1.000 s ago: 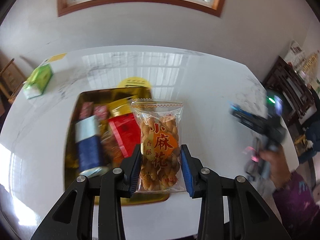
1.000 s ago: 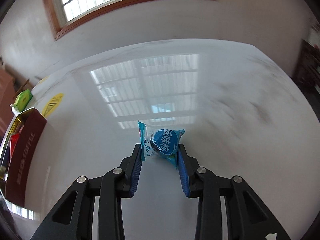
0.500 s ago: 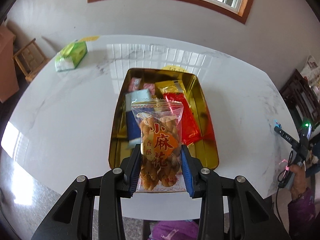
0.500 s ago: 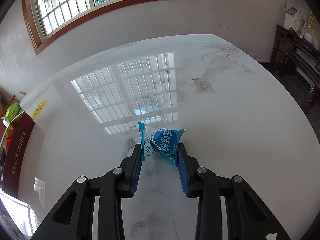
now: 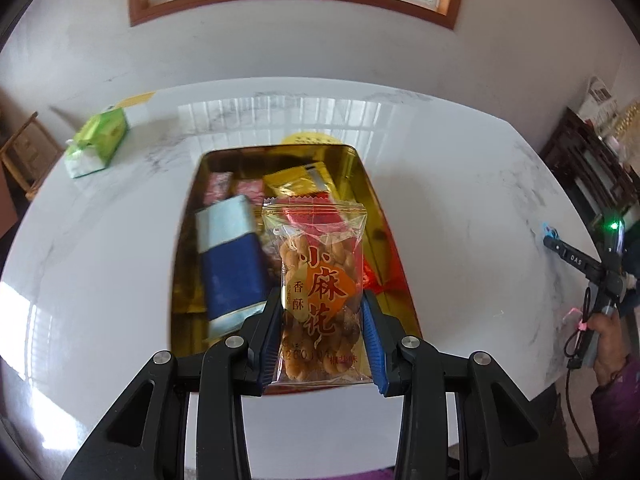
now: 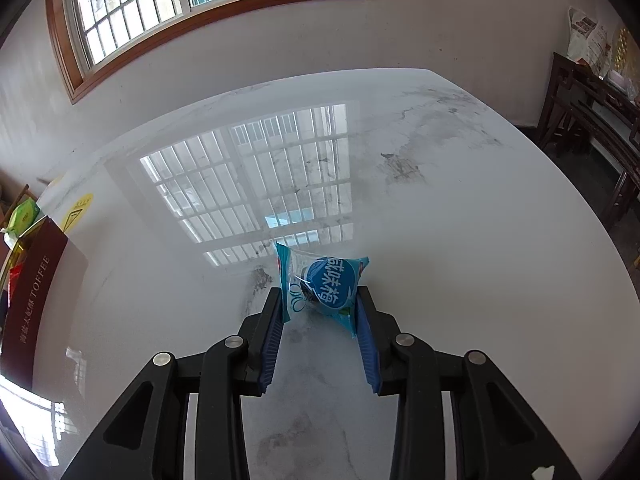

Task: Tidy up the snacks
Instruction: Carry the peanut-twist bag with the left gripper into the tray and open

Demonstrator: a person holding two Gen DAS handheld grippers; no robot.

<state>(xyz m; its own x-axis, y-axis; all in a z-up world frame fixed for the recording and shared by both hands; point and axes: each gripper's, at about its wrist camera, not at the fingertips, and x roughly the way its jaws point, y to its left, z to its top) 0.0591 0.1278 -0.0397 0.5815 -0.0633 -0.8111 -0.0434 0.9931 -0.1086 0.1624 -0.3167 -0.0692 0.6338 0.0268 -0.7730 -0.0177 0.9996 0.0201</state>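
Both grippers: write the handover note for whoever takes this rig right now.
Left gripper: shut on the clear twist-cracker packet, held over the near end of the gold tin.
Right gripper: shut on the small blue plum packet, above bare marble table, away from the tin.
Tin: already holds a blue-and-silver bar, a gold sachet, red wrappers.
Done: several snacks binned, both packets picked up.
Left: drop the cracker packet in the tin, then probably bring the plum packet over. The green tissue pack sits aside.

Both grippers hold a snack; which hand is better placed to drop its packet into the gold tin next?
Left. The left gripper holds the twisted-dough packet over the gold tin; the right gripper's blue packet hangs over bare table.
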